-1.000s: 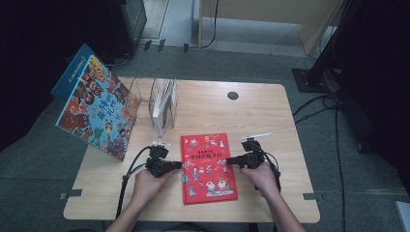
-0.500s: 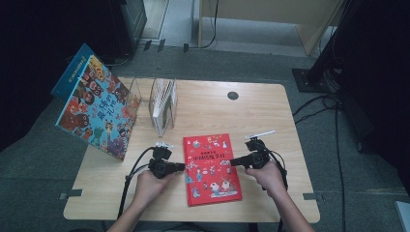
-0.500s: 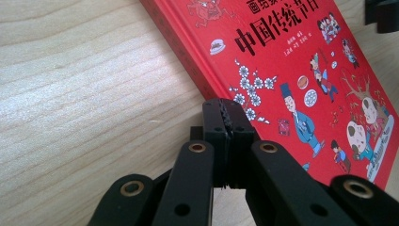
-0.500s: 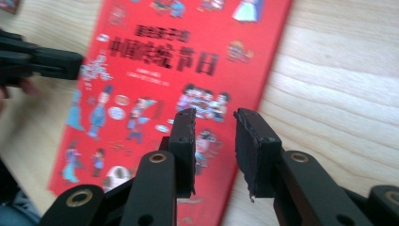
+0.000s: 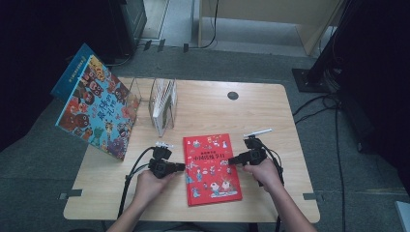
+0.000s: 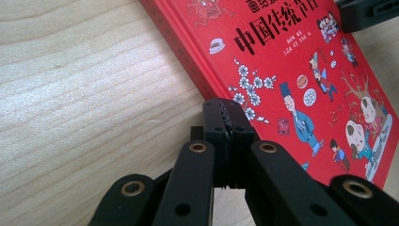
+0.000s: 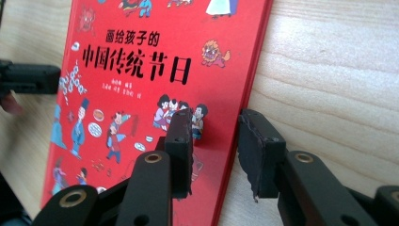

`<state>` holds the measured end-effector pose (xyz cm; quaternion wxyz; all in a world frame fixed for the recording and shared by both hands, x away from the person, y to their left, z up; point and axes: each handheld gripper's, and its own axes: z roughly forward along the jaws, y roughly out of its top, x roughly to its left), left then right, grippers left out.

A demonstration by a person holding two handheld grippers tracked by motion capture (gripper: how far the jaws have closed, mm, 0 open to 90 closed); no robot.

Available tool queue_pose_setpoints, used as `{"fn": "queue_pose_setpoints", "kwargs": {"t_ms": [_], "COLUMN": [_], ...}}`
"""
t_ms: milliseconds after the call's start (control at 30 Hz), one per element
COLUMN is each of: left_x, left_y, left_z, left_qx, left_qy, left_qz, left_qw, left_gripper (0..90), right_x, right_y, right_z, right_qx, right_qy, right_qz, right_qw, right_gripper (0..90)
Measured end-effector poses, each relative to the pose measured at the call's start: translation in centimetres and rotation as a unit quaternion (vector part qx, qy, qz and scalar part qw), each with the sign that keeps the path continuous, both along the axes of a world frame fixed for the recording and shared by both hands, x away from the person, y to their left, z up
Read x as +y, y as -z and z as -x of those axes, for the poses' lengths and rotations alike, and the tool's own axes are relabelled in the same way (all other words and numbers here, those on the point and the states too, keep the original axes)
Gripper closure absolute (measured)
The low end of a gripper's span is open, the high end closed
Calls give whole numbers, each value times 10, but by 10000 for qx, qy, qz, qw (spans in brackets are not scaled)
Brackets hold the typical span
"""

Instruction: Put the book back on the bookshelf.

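Lay flat near the front of the wooden table [image 5: 270,116], the red picture book [image 5: 211,166], shifted slightly rightward since a second before. Left gripper [image 6: 229,123] clenched empty at its left edge. Right gripper [image 7: 214,141] just widened, straddling the right edge ungripped, probably repositioning.
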<state>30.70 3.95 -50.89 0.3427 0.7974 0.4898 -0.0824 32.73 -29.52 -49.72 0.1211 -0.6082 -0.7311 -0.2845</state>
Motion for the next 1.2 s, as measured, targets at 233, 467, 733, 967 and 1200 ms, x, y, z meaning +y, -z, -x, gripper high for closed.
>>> {"fn": "queue_pose_setpoints", "kwargs": {"t_ms": [233, 467, 733, 967, 1200], "left_x": [1, 1, 0, -2, -2], "left_y": [0, 0, 2, 3, 2], "left_z": [-1, -2, -4, -3, -2], "left_qx": [14, 55, 127, 125, 47], "left_qy": [32, 13, -25, -58, 51], "left_qz": [5, 30, 155, 234, 317], "left_qw": [10000, 10000, 9998, 9996, 9995], "left_gripper": [900, 900, 900, 900, 876], "right_x": [-5, 5, 43, 77, 92], "right_y": [-9, -54, -93, -97, -102], "right_z": [-2, 2, 2, -12, -19], "right_qx": [149, -303, -542, -459, -348], "right_qy": [-100, -422, -943, -1155, -1301], "right_qz": [-206, -94, 159, 287, 377], "right_qw": [9996, 9986, 9939, 9918, 9902], "right_gripper": [688, 671, 679, 724, 791]}}
